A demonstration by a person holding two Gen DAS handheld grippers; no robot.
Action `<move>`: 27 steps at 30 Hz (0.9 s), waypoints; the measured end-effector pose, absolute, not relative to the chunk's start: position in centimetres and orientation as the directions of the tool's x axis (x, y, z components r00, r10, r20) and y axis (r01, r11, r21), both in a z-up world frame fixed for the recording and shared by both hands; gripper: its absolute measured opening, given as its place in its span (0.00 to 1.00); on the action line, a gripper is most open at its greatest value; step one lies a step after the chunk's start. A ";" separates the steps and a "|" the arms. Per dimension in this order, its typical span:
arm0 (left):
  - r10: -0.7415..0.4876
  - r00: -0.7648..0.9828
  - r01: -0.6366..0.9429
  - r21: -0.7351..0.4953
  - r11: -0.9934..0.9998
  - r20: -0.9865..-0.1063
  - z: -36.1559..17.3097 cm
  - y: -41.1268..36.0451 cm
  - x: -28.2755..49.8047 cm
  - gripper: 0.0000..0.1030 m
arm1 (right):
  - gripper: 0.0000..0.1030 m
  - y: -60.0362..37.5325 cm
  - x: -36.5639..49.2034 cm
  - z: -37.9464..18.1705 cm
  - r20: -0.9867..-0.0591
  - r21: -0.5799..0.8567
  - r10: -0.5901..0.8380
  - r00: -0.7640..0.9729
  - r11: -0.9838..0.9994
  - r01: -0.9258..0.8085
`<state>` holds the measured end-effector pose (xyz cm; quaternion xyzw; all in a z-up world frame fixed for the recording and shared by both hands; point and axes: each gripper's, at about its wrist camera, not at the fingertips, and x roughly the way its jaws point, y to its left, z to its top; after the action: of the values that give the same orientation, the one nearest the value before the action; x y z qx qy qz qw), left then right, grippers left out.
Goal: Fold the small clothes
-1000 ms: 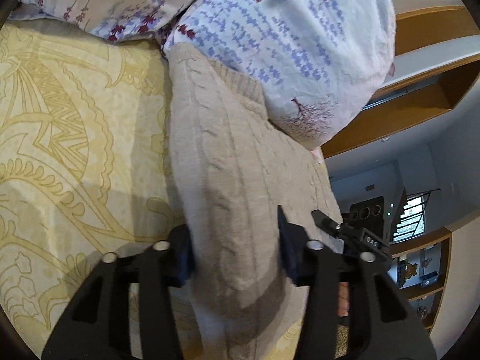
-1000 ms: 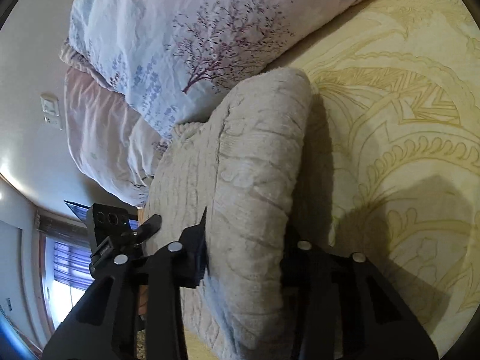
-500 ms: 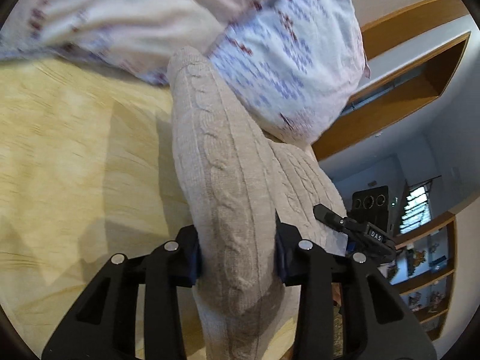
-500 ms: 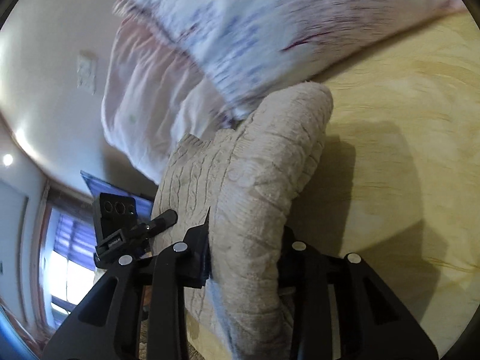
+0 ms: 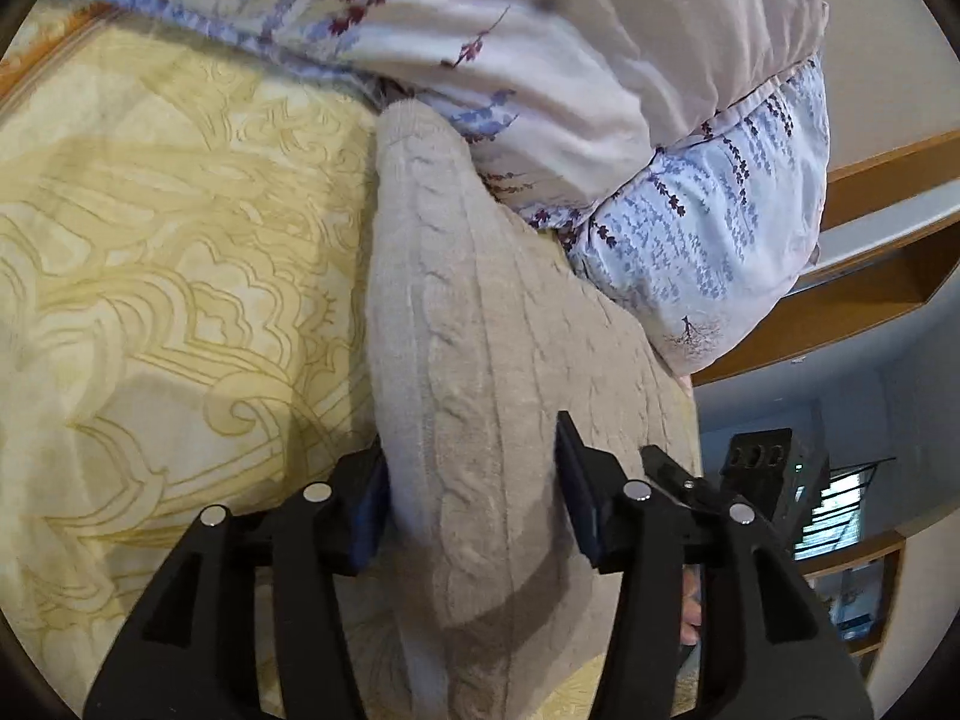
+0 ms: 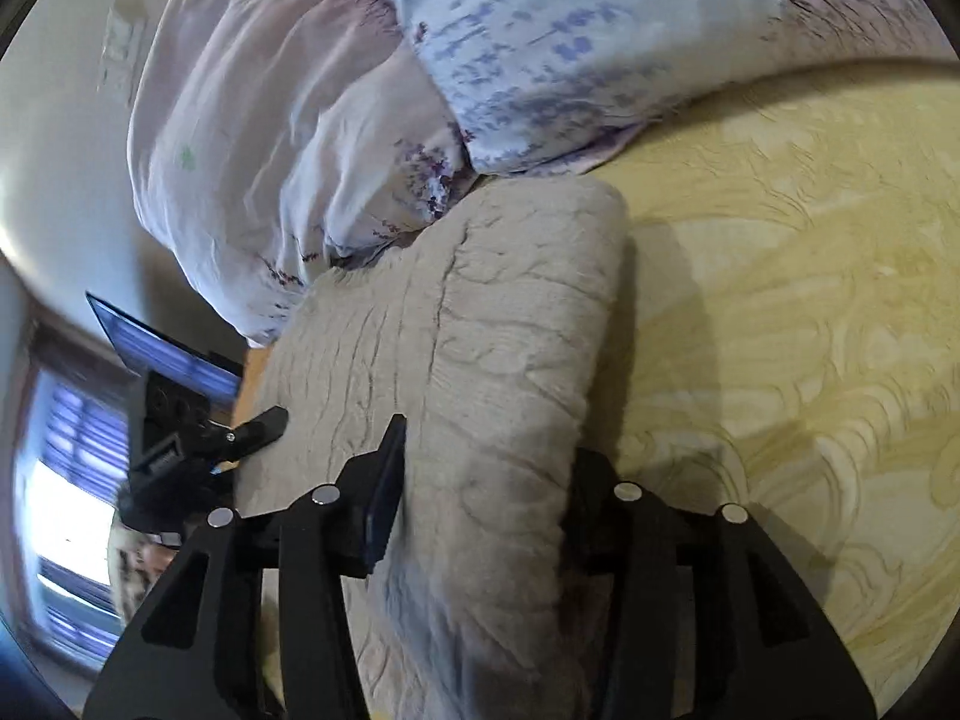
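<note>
A folded beige cable-knit sweater (image 5: 480,324) lies on the yellow patterned bedspread (image 5: 168,276), its far end against the floral pillows (image 5: 540,72). My left gripper (image 5: 471,474) straddles one near edge of the fold. Its jaws are opening, and the knit still fills the gap without being squeezed. My right gripper (image 6: 486,468) straddles the other edge of the sweater (image 6: 480,324). Its jaws are also opening, with a little room at the left pad. Each view shows the other gripper beside the sweater: the right one (image 5: 756,468) and the left one (image 6: 240,432).
Pillows and a bunched quilt (image 6: 288,138) crowd the head of the bed just beyond the sweater. Wooden shelving (image 5: 864,276) stands off to the right. A bright window (image 6: 66,492) and a dark screen (image 6: 162,360) are beyond the bed's edge. Bare bedspread (image 6: 810,324) spreads beside the sweater.
Both grippers carried the sweater across the bed toward the pillows, so its far end now sits against them. The jaws, pinched tight half a second ago, stand wider now.
</note>
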<state>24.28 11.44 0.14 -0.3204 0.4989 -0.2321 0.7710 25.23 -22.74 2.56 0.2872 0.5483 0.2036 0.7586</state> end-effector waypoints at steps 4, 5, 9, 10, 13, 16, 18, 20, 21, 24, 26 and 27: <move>-0.585 0.488 0.086 -0.631 0.771 -0.648 2.5 11.5 22.4 0.53 | 0.48 -24.7 24.5 3.7 -0.691 0.678 0.626 0.363 0.735 0.025; -0.561 0.517 0.107 -0.602 0.791 -0.646 3.3 11.4 21.7 0.56 | 0.48 -25.3 24.5 3.8 -0.685 0.684 0.627 0.372 0.729 0.030; -0.476 0.603 0.208 -0.449 0.869 -0.640 6.1 9.2 19.0 0.66 | 0.24 -25.5 24.3 4.1 -0.667 0.694 0.627 0.403 0.720 0.028; -0.455 0.613 0.232 -0.403 0.885 -0.646 6.5 8.3 18.5 0.67 | 0.16 -25.2 24.2 4.4 -0.659 0.690 0.626 0.418 0.724 0.003; -0.401 0.620 0.246 -0.319 0.915 -0.675 6.7 7.1 17.6 0.69 | 0.09 -24.5 23.8 5.9 -0.689 0.595 0.534 0.489 0.803 -0.038; -0.360 0.607 0.228 -0.279 0.933 -0.708 5.8 6.7 17.7 0.71 | 0.09 -24.2 24.1 5.3 -0.771 0.472 0.415 0.484 0.882 -0.004; -0.331 0.590 0.205 -0.260 0.944 -0.736 4.8 6.6 18.0 0.72 | 0.10 -24.2 24.4 4.1 -0.809 0.436 0.380 0.449 0.900 0.023; -0.339 0.579 0.192 -0.280 0.941 -0.741 4.2 6.9 17.7 0.72 | 0.12 -24.2 24.4 4.1 -0.814 0.428 0.371 0.446 0.903 0.030; -0.345 0.577 0.184 -0.293 0.938 -0.741 4.0 7.1 17.6 0.72 | 0.16 -24.3 24.2 4.5 -0.814 0.420 0.363 0.453 0.907 0.028; -0.338 0.587 0.177 -0.292 0.940 -0.736 4.1 7.3 16.9 0.75 | 0.26 -24.5 22.6 6.8 -0.792 0.390 0.331 0.513 0.921 0.007; -0.325 0.597 0.170 -0.279 0.945 -0.734 4.1 7.5 16.2 0.76 | 0.27 -24.2 20.5 8.8 -0.746 0.390 0.353 0.565 0.919 -0.059; -0.321 0.599 0.168 -0.276 0.946 -0.734 4.2 7.4 16.0 0.76 | 0.29 -23.8 20.0 9.2 -0.735 0.392 0.365 0.572 0.916 -0.081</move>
<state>15.95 7.42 4.17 -0.0895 0.4261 -0.1375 0.8897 19.99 -23.85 9.23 0.1598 0.4448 0.1277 0.8720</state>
